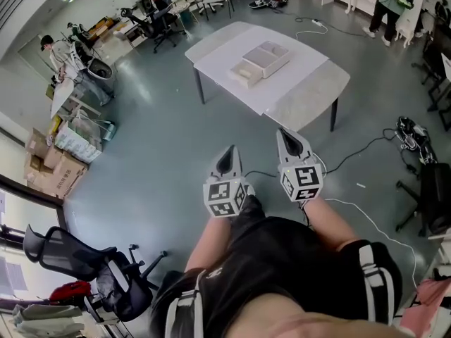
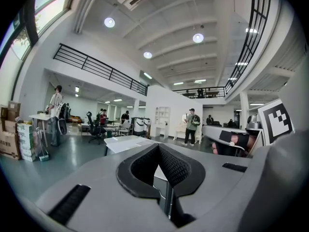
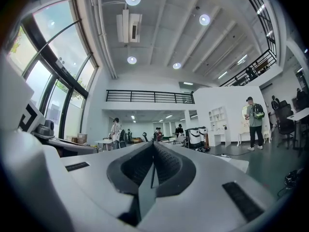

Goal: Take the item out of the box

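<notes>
- Ahead of me, across a stretch of grey floor (image 1: pixel 162 153), stands the white counter (image 1: pixel 303 90). The box (image 1: pixel 268 56) sits on it toward the far side and appears open on top. A pale flat piece (image 1: pixel 244 73) lies just beside the box.
- Item: the box contents are too small to make out in the head view, so I cannot tell whether the item is inside.
- Left gripper (image 1: pixel 227 152): I hold it low, close to the person's body, pointing toward the counter and well apart from the box. Its fingers (image 2: pixel 175 166) are clenched tip to tip with nothing between them.
- Right gripper (image 1: pixel 284 134): it is level with the left one, near it, and also well short of the counter. Its fingers (image 3: pixel 166 164) are clenched and empty.
- Surroundings: an office chair (image 1: pixel 106 266) stands at lower left, cardboard cartons (image 1: pixel 49 164) are stacked at the left wall, and cables (image 1: pixel 366 146) trail over the floor at right.
</notes>
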Demonstrator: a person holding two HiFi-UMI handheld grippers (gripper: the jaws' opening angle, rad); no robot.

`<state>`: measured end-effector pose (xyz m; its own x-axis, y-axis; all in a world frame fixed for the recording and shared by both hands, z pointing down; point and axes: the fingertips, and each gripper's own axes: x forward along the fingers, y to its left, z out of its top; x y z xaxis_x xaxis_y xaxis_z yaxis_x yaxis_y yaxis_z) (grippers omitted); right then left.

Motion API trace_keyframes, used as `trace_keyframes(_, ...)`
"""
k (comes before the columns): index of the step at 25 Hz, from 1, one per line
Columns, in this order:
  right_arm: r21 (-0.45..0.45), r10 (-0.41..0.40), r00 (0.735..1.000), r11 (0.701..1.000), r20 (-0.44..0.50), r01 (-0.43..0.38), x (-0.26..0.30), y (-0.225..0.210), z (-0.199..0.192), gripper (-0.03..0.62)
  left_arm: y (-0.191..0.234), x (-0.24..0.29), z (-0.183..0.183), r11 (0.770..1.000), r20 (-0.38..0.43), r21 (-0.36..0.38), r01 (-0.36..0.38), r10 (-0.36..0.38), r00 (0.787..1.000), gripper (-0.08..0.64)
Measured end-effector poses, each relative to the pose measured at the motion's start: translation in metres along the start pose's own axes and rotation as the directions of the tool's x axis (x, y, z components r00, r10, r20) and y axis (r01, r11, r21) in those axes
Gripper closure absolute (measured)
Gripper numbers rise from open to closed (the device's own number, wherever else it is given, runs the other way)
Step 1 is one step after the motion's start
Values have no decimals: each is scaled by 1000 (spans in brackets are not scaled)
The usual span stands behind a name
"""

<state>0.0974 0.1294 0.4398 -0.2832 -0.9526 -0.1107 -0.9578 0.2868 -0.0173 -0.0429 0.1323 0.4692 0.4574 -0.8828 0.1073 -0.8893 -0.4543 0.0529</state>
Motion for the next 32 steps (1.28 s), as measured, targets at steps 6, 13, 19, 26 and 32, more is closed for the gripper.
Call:
trace_keyframes(6, -31, -26, 1000, 999, 7, 27, 37, -18, -5, 580, 18, 44, 4, 1000, 17, 4, 20, -20, 1000, 549)
trace_keyframes(13, -30, -59, 998, 998, -12, 59, 105, -39, -13, 580, 51, 111, 13, 998, -4, 6, 56, -56, 998, 549)
trace_keyframes(19, -19, -58, 998, 998, -27, 58, 176, -44, -15, 580, 95, 165, 31, 998, -14, 2, 55, -55, 998, 549)
trace_keyframes(26, -20, -72, 996, 997, -53, 71, 255, -51, -18, 580, 144, 228, 40, 998, -42, -13, 68, -69, 997, 549)
trace_keyframes(32, -27, -94, 992, 995, -80, 92, 316, -63, -29, 580, 180, 281, 48, 995, -44, -28, 92, -93, 995, 549)
